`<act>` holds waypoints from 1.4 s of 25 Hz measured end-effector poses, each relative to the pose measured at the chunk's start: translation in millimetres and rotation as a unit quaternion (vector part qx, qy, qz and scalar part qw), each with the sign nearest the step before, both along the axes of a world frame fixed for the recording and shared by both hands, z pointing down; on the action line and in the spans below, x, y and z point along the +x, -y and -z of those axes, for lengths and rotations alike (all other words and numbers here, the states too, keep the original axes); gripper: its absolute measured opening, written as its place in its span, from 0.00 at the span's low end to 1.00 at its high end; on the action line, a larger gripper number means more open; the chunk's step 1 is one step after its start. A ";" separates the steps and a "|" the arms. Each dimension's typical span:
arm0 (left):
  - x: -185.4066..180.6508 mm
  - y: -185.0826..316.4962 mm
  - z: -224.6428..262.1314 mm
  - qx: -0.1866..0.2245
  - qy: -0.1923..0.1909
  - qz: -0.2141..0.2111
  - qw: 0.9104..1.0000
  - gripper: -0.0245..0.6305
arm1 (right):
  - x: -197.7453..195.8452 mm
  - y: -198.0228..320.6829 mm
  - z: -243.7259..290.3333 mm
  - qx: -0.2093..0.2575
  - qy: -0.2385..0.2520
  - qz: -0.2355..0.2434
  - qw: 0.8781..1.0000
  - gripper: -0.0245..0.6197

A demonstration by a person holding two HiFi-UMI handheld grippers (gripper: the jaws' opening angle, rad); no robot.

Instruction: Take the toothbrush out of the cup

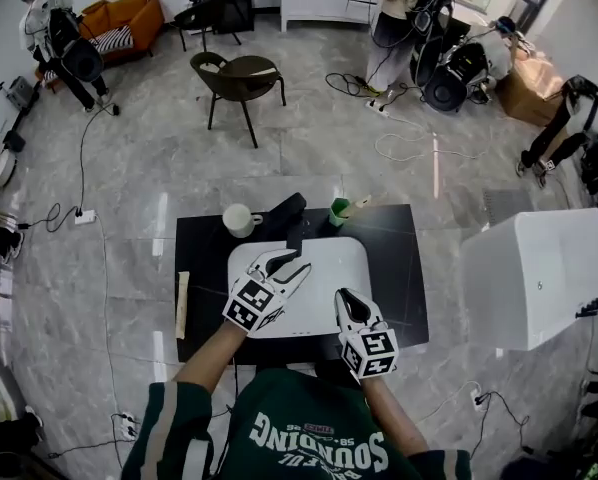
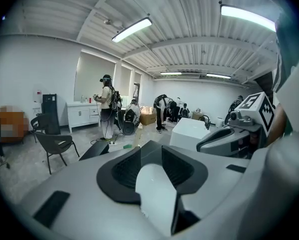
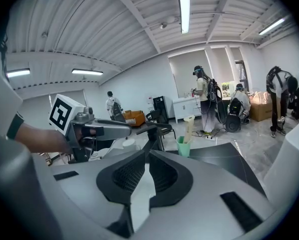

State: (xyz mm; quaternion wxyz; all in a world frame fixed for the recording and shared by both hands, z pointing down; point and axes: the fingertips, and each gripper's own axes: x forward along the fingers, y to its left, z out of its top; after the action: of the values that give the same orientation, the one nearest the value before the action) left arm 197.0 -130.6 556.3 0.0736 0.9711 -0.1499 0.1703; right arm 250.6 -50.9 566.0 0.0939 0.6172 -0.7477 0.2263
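**Head view:** The left claw (image 1: 287,263) hangs over a white tray (image 1: 329,268) on the black counter (image 1: 399,268). Its jaws are apart and empty, and it is angled toward the far edge. There the green cup (image 1: 339,212) stands upright with the toothbrush (image 1: 357,206) leaning out over its rim, apparently the target of the reach. The right claw (image 1: 345,300) sits nearer the person, jaws together and holding nothing, perhaps in reserve to steady the cup.

**Left gripper view:** The gap in the left claw (image 2: 152,150) shows only pale tray surface, so nothing is gripped.

**Right gripper view:** The right claw (image 3: 147,154) has its jaws closed tip to tip. Beyond them the cup (image 3: 183,146) stands with the toothbrush (image 3: 188,126) rising well above the rim. That leaves plenty of handle to pinch, and both are well apart from either claw.
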 end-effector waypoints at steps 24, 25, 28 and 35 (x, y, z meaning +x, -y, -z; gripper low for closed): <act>166.7 70.9 -64.7 -0.013 0.068 0.049 0.996 0.34 | 131.0 -8.6 -13.9 -0.009 -0.032 -0.008 0.999 0.11; 169.8 75.9 -67.6 -0.018 0.067 0.054 0.996 0.34 | 133.2 -8.8 -15.4 -0.012 -0.031 -0.008 0.999 0.11; 177.0 86.1 -78.1 -0.034 0.066 0.066 0.995 0.34 | 141.2 -8.9 -20.0 -0.019 -0.027 -0.014 0.999 0.11; 185.7 105.5 -94.8 -0.041 0.080 0.092 0.992 0.32 | 155.5 -8.6 -22.8 -0.025 -0.022 -0.026 0.999 0.11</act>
State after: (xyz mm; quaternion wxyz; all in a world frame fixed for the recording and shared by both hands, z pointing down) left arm 382.7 -236.1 651.1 0.1162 0.9328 -0.2370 0.2455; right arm 406.1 -42.3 588.8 0.1197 0.6389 -0.7233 0.2333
